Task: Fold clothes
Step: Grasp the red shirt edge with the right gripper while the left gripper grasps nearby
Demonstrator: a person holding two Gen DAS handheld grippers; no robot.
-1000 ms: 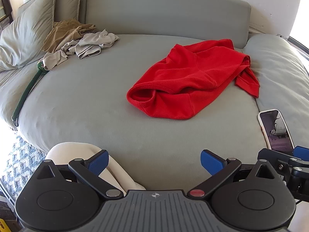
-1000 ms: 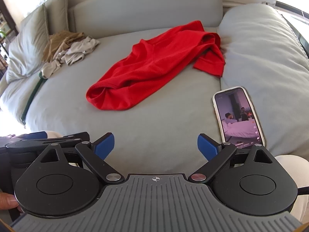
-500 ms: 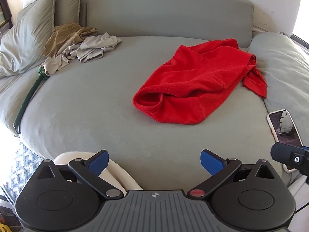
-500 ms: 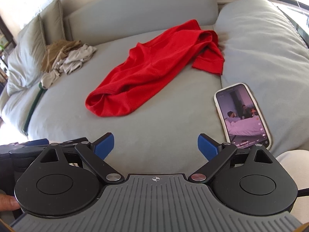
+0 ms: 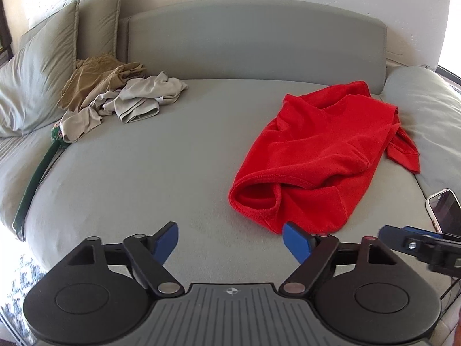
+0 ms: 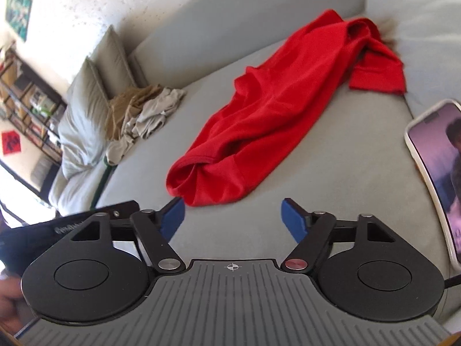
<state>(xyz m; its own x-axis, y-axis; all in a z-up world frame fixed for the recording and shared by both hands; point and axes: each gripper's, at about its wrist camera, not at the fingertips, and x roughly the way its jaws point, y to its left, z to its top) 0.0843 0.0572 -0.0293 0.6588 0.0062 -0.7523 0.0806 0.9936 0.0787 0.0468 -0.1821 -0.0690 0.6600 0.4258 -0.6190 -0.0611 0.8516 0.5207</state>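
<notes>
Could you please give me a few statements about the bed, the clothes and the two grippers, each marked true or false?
1. The red shirt lies crumpled on the bed. True.
2. The left gripper is clamped on the shirt. False: its jaws hold nothing.
3. A phone lies on the bed with its screen lit. True.
4. The pile of beige clothes is neatly folded. False: it is a loose heap.
5. The right gripper holds the phone. False: it holds nothing.

— How do my tools stand?
— My left tool [image 5: 229,241] and right tool [image 6: 232,219] both point downward, jaws apart with nothing between them; both have just been closing. The right tool's tip [image 5: 415,245] shows right of the left one.
</notes>
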